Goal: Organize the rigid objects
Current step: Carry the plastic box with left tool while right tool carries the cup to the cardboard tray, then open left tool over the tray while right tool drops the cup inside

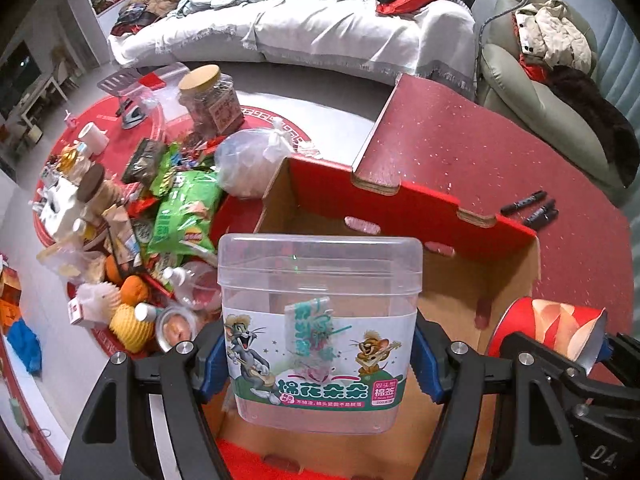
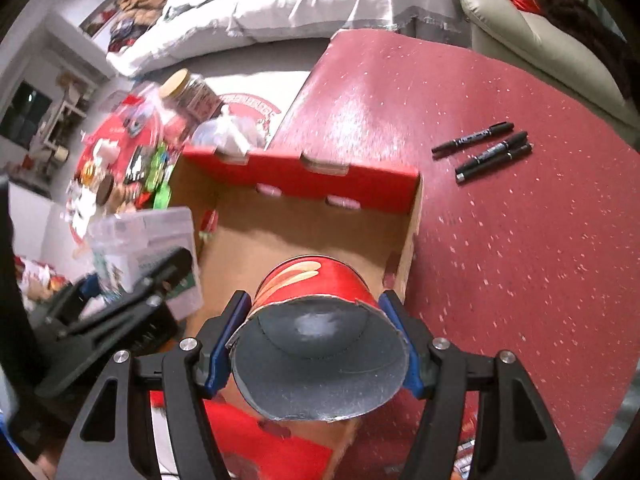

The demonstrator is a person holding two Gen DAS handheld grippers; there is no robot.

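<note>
The clear plastic tub (image 1: 320,332) stands upright between the left gripper (image 1: 320,360) fingers, its long axis running top to bottom in the left wrist view, lid uppermost and the cartoon label facing the camera. The blue pads press on both of its side walls low down, so the fingers are partly spread and clamped on the tub, which hangs above the open cardboard box (image 1: 400,216) near the box's left wall. The red chip can (image 2: 320,340) lies along the right gripper's (image 2: 316,356) line of sight: its long axis points away from the camera and down toward the box floor, with the torn open mouth and grey lining turned toward the lens and the closed end farthest off. The right fingers (image 2: 224,344) are likewise partly spread and squeeze the can near its rim from either side. In the left wrist view the can shows at the lower right, inside the box's right half and beside the tub without touching it. The box sits at the edge of the dark red surface (image 2: 500,240), its red flaps folded outward. Three black markers (image 2: 486,152) lie on the surface to the right of the box, well apart from it. A heap of snacks and fruit (image 1: 152,232) lies on the floor left of the box.
</note>
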